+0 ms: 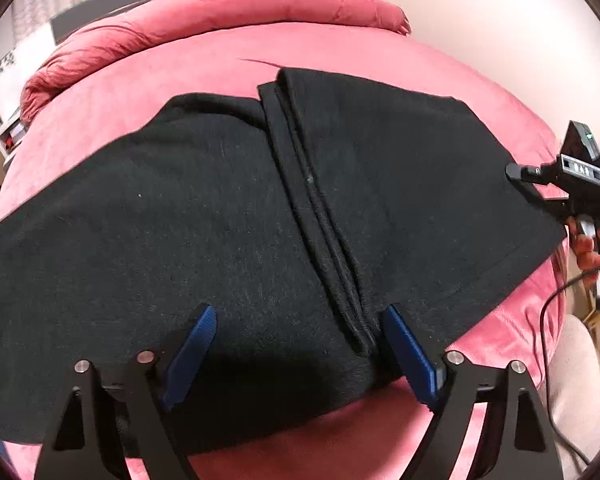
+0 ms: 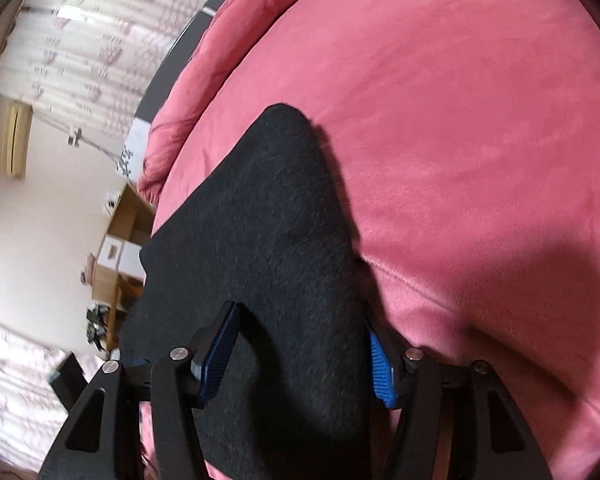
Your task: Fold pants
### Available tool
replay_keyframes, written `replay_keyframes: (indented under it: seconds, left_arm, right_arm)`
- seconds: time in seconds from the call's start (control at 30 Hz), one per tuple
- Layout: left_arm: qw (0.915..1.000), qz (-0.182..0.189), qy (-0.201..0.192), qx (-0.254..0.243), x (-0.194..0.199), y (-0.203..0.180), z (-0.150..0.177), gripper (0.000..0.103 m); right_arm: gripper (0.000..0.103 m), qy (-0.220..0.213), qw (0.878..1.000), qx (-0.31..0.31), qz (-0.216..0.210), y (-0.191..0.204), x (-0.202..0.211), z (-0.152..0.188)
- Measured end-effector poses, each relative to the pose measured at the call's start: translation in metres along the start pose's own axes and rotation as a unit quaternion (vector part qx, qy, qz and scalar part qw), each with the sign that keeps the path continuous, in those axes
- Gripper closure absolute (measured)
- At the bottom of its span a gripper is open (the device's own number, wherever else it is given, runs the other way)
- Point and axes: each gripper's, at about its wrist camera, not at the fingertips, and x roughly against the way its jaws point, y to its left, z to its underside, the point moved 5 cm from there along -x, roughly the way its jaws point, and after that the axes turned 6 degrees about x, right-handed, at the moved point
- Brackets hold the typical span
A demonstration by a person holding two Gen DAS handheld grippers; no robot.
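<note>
Black pants lie folded on a pink bed, with layered fold edges running down the middle. My left gripper is open just above the near edge of the pants, its blue pads either side of the fold. My right gripper is open over one end of the pants; the cloth passes between its blue pads without being pinched. The right gripper also shows in the left wrist view at the right edge of the pants.
A bunched pink duvet lies along the far side of the bed, by a dark headboard. A cable hangs at the right. Boxes and a wooden desk stand on the floor beside the bed, under curtains.
</note>
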Motion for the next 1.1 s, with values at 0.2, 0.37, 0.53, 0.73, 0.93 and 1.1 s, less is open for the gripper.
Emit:
replay_keyframes:
  seconds: [0.2, 0.37, 0.53, 0.73, 0.93, 1.1]
  left_arm:
    - [0.9994, 0.019, -0.008, 0.027, 0.005, 0.009, 0.004, 0.012]
    - [0.9971, 0.029, -0.033, 0.062, 0.030, 0.029, 0.011, 0.012]
    - [0.9934, 0.031, -0.065, 0.089, 0.059, 0.061, 0.026, 0.012]
    - [0.9905, -0.015, -0.086, 0.106, 0.083, 0.103, 0.038, 0.011]
    - [0.9836, -0.098, -0.081, 0.128, 0.098, 0.138, 0.045, 0.010]
    - [0.9782, -0.107, -0.071, 0.163, 0.101, 0.165, 0.063, 0.005]
  right_arm:
    - [0.076, 0.024, 0.996, 0.057, 0.070, 0.025, -0.006, 0.004]
    - [0.086, 0.014, 0.997, 0.031, 0.062, 0.042, 0.011, 0.001]
    - [0.087, -0.005, 0.999, -0.001, 0.034, 0.068, 0.028, -0.010]
    - [0.087, -0.013, 0.999, 0.006, 0.035, 0.119, 0.031, -0.023]
    - [0.087, -0.017, 0.999, 0.024, 0.034, 0.172, 0.031, -0.031]
    - [0.087, -0.017, 0.997, 0.062, 0.029, 0.228, 0.031, -0.033]
